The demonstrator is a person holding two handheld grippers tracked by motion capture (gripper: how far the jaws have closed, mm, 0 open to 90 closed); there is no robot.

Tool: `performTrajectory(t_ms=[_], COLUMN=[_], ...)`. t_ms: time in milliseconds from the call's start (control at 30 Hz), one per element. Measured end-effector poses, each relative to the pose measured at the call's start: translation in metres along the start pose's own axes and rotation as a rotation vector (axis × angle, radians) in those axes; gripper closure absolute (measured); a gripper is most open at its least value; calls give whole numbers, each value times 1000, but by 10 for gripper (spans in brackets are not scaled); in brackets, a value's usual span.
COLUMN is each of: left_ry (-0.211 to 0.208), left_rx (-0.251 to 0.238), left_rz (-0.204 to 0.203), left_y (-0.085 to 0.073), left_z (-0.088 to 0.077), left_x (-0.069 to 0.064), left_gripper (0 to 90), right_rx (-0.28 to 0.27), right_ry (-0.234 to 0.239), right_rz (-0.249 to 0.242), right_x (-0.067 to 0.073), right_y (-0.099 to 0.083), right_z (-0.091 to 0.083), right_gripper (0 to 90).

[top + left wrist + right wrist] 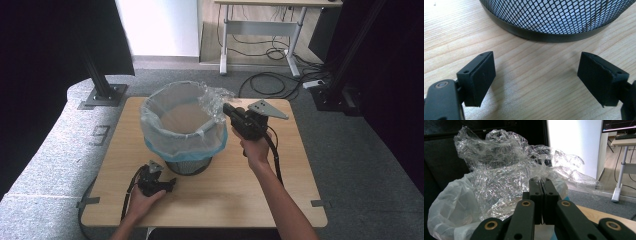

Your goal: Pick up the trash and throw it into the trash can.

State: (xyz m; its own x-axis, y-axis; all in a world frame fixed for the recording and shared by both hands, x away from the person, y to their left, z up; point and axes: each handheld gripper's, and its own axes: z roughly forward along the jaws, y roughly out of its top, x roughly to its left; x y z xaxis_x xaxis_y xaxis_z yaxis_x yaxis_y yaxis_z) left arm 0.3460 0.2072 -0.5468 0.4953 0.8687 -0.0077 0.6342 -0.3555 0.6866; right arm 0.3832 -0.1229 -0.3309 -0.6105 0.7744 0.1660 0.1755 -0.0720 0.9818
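Crumpled clear film (506, 165) is pinched by right hand-held gripper (543, 182) above bin (185, 125).

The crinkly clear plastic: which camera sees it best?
The right gripper view: the clear plastic looms large, pinched in the shut fingers. The high view shows it small at the bin's rim; the left gripper view faces the bin's mesh.

A light wooden table (280, 195) stood on grey carpet (350, 150), with black stands (102, 87) bolted down at its far corners. Beyond it a white wall panel (160, 25) caught bright light, and a pale desk (260, 30) stood on wooden flooring with black cables (270, 82) trailing beneath. Dark curtains (45, 45) closed both sides.
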Motion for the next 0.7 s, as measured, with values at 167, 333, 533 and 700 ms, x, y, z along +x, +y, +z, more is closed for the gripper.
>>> performTrajectory(t_ms=[167,333,533,700], left_ry=[-1,-1,-1,-2], left_rx=[0,3,3,2], left_rz=[1,5,5,5], left_y=[0,0,0,0], left_z=[0,0,0,0], left_x=[0,0,0,0], left_gripper=[146,146,146,147], right_rx=[5,8,15,31], right_ry=[9,17,33,44], right_rz=[-9,-13,-36,-50], right_x=[5,11,22,30], right_y=[1,1,4,5], right_z=[5,11,21,29], right_gripper=[878,878,878,877])
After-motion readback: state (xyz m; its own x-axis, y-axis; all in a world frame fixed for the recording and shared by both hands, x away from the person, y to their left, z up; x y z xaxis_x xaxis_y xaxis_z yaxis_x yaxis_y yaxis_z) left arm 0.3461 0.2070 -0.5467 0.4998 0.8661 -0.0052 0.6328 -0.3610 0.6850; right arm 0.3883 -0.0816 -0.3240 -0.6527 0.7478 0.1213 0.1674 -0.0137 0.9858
